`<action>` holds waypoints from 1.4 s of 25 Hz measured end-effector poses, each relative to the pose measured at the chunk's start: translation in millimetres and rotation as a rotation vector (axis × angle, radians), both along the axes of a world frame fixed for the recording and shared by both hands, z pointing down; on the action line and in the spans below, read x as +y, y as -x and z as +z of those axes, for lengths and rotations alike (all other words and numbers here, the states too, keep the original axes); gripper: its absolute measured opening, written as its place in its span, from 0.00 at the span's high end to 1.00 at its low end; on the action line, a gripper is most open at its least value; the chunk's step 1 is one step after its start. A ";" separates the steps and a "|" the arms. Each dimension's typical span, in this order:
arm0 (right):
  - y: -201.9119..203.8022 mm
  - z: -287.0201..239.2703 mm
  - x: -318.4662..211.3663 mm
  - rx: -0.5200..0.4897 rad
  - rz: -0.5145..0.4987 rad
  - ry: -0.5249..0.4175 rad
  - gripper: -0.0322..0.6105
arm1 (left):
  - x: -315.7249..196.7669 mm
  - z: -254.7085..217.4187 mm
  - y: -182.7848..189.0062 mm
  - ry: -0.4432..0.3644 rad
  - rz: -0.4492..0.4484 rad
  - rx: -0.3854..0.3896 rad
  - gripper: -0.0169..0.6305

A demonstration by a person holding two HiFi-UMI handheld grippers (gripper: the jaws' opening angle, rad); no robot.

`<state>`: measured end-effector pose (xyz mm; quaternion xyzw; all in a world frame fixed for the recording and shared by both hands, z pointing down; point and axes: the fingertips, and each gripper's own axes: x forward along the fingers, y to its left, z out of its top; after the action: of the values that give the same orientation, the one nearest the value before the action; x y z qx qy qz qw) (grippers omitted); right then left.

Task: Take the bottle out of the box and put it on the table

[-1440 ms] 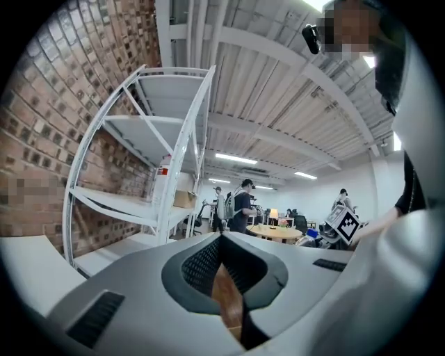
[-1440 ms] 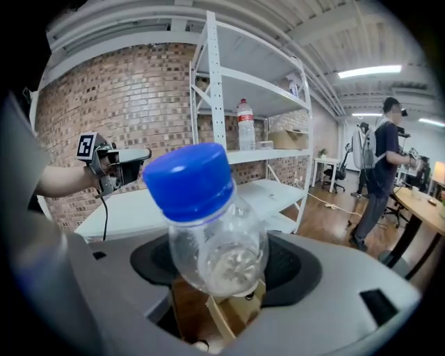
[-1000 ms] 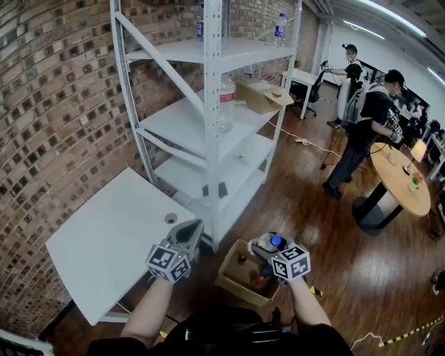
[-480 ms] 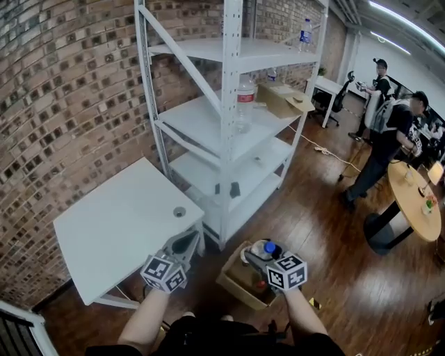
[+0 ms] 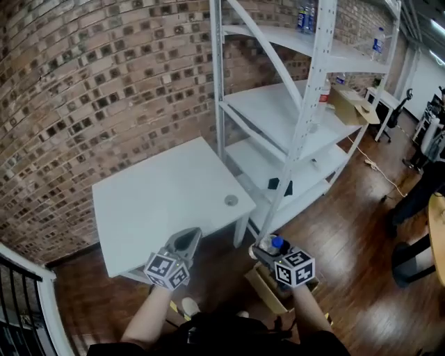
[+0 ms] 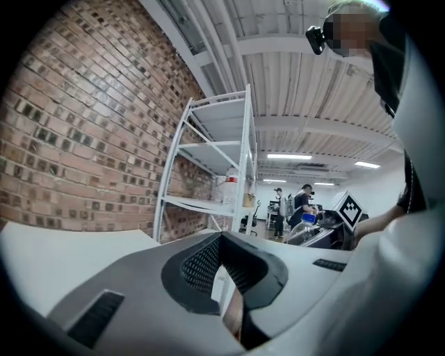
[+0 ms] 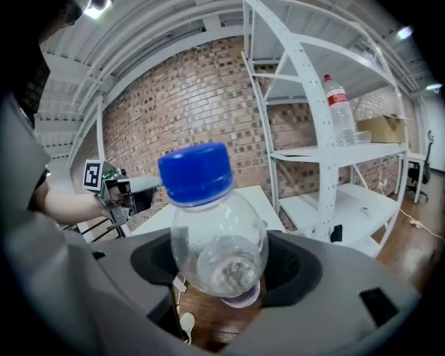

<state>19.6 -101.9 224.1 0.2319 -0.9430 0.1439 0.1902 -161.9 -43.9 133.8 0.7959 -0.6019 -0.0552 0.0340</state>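
Closest to the camera, right claw (image 5: 270, 254) was clenched on the bottle (image 7: 215, 243): clear plastic, blue cap, upright, body wedged btwn the two jaws w/ the cap poking up above them. Bottle was out of the box (image 5: 264, 290) & up in the air over the wood floor (image 5: 348, 236), w/ that open cardboard box sitting on the floor right under the claw. Left claw (image 5: 186, 238) alongside: jaws pressed together, nothing btwn them, hovering near the front edge of the tabletop (image 5: 156, 195). Tabletop was white & nearly bare, only a small round disc (image 5: 231, 200) near its right corner. Bottle wasn't on it yet, just off that corner. Further back, a white metal shelf rack (image 5: 306, 132) stood against the brick wall (image 5: 104, 76), w/ a red-label bottle (image 5: 324, 94) & a shelf carton (image 5: 351, 108) on a middle shelf, more bottles (image 5: 304, 19) on the top one.
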 end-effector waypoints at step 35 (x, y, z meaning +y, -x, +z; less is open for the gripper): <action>618.0 -17.1 115.2 0.056 -0.817 -0.109 0.44 | 172.3 -14.3 478.8 -0.025 -0.729 -0.054 0.97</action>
<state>-598.4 13.2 206.9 -0.1482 -0.9582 0.0001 0.2449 -640.8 128.5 119.5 0.5306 -0.8461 -0.0500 -0.0135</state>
